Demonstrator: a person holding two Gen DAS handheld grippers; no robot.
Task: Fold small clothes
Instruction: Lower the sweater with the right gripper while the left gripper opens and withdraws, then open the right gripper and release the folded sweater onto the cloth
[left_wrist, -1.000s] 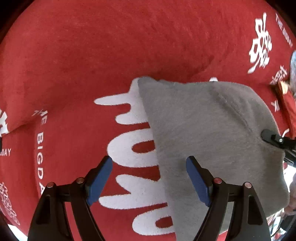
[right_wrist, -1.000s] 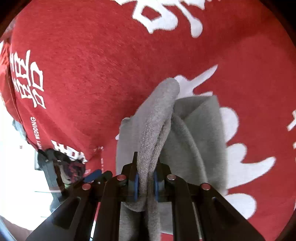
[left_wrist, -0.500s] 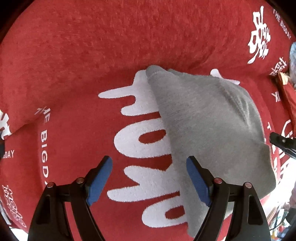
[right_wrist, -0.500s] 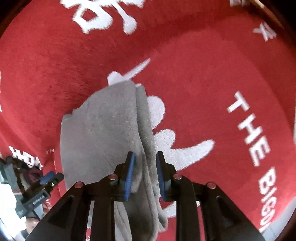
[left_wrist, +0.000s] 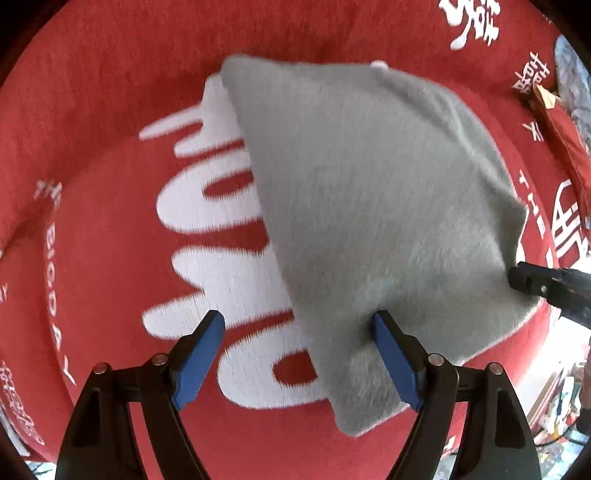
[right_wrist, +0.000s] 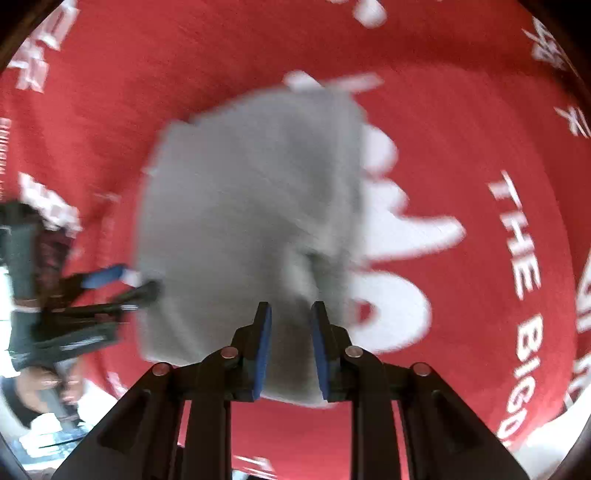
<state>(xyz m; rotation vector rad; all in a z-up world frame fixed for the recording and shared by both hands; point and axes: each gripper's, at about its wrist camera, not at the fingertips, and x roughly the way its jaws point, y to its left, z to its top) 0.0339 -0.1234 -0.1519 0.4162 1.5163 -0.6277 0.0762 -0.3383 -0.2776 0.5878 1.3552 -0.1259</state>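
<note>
Left gripper (left_wrist: 299, 354) spread wide over grey cloth (left_wrist: 369, 206) edge; right gripper (right_wrist: 290, 347) apparently released, blurred

Both wrist views down, close, sharing grey cloth (left_wrist: 369, 206)
</note>
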